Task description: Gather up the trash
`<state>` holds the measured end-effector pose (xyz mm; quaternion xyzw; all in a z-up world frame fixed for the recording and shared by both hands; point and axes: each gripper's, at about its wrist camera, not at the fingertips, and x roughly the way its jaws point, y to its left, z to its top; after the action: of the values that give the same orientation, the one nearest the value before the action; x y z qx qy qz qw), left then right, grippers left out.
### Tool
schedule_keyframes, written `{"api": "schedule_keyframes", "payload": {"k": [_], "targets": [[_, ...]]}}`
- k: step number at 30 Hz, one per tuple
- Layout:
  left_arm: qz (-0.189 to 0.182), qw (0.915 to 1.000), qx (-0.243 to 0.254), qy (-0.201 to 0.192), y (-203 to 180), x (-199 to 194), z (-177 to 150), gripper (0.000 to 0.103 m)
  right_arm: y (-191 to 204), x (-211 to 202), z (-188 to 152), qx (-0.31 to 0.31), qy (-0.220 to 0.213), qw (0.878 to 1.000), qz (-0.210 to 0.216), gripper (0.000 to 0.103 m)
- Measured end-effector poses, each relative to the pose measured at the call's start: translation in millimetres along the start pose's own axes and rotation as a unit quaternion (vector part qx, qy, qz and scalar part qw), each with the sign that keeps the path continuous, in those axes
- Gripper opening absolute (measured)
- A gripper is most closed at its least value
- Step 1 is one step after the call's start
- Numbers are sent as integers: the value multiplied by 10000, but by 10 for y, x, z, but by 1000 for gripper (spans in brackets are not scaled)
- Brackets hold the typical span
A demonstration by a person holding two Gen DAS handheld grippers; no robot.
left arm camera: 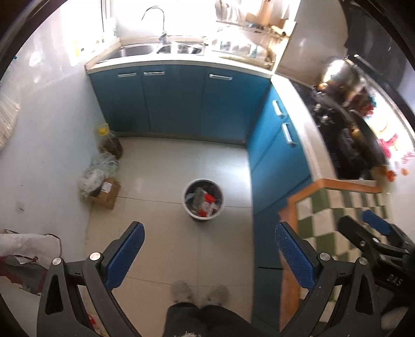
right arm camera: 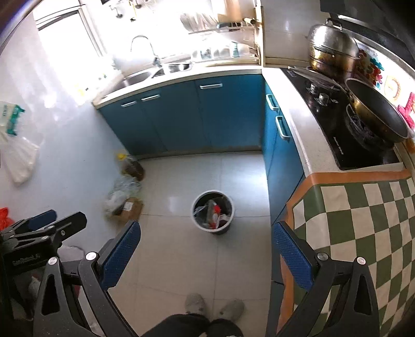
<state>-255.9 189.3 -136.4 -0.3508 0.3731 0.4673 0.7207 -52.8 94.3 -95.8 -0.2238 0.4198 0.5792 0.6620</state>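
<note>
- Floor tiles point(left arm camera: 166, 160): pale, glossy, window glare on them
- Cabinet doors point(left arm camera: 179, 103): blue, smooth, semi-gloss; handles look like bright metal
- Sink point(left arm camera: 135, 50) and faucet point(left arm camera: 155, 15): shiny steel
- Steamer pot point(right arm camera: 332, 44): polished metal, tarnished brown lower down
- Wok point(right arm camera: 378, 111): matt black inside
- Hob point(right arm camera: 334, 124): glossy black glass
- Checkered cloth point(right arm camera: 363, 223): green and cream, matt
- Trash bin point(right arm camera: 212, 211): smooth plastic, thin bag liner
- Cardboard box point(left arm camera: 106, 193): matt brown
- Gripper fingers point(left arm camera: 124, 256): blue pads, finely textured; black matt frames
</note>
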Motion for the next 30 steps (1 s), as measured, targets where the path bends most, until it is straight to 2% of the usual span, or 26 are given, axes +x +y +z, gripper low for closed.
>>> {"api": "schedule_keyframes", "payload": {"k": [4, 10, 16, 30], "targets": [[-237, 9996, 15, -121, 6, -282, -14, 103, 106, -300, -18, -5, 56, 9997, 252, 103], [-299, 9989, 2, -368, 90, -596, -67, 103, 273, -489, -83, -137, 59, 9989, 439, 103], [-336, 9986, -68, -392, 157, -698, -142, 103, 382, -637, -131, -146, 31, 9988, 473, 103], [-542, 9983, -17, -213, 189, -711, -253, 103, 457, -697, -221, -115, 123, 9989, 436, 103]]}}
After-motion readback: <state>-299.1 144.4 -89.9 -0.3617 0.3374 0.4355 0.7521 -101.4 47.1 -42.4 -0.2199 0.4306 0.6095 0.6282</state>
